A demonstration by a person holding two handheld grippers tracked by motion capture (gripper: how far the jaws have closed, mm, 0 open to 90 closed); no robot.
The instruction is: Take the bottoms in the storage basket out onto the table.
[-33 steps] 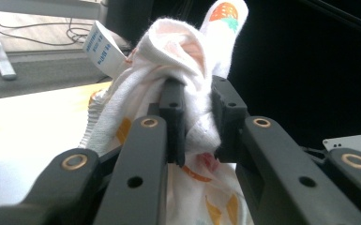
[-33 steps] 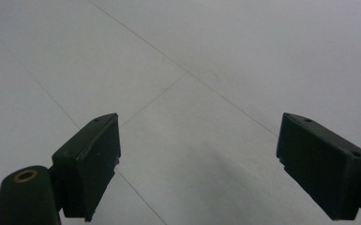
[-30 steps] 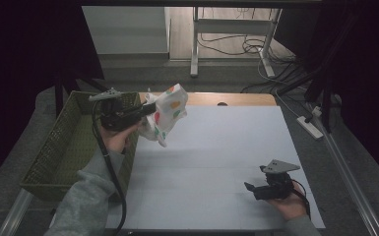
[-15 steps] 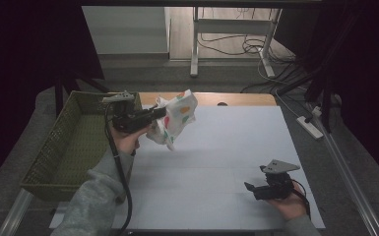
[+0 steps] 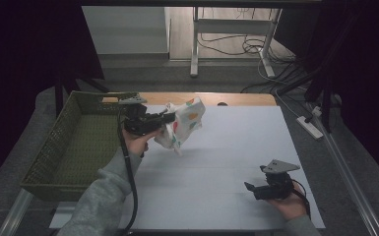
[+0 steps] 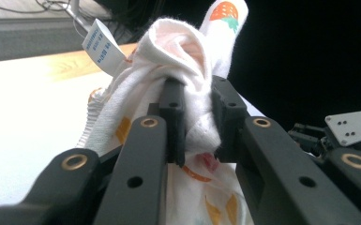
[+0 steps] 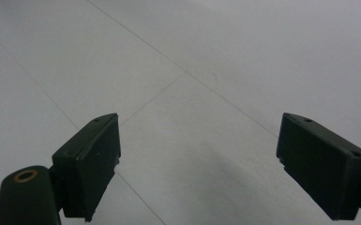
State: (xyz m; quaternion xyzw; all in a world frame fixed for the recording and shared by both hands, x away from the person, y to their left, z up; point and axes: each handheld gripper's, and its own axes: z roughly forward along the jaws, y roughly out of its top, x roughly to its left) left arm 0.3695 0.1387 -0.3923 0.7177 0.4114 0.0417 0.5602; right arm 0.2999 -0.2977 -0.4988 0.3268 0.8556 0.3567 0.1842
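Note:
A white cloth (image 5: 184, 123) printed with orange, red and green shapes hangs bunched in the air over the back left of the table. My left gripper (image 5: 170, 118) is shut on a fold of the cloth (image 6: 187, 65), whose label (image 6: 101, 47) sticks out to the left. The cloth's lowest corner hangs just above the white table top (image 5: 226, 147). Low over the table's front right, my right gripper (image 5: 248, 187) points left. Its jaws stand wide open around bare table (image 7: 201, 108), and the gripper (image 7: 199, 164) holds nothing.
A green mesh basket (image 5: 66, 142) stands off the table's left edge, close behind my left hand. A strip of bare wood (image 5: 236, 99) shows at the table's far edge. A power strip (image 5: 309, 127) and cables lie on the floor to the right.
My left gripper has carried the cloth to the right and a little down, away from the basket toward the table's middle. The right gripper has stayed where it was.

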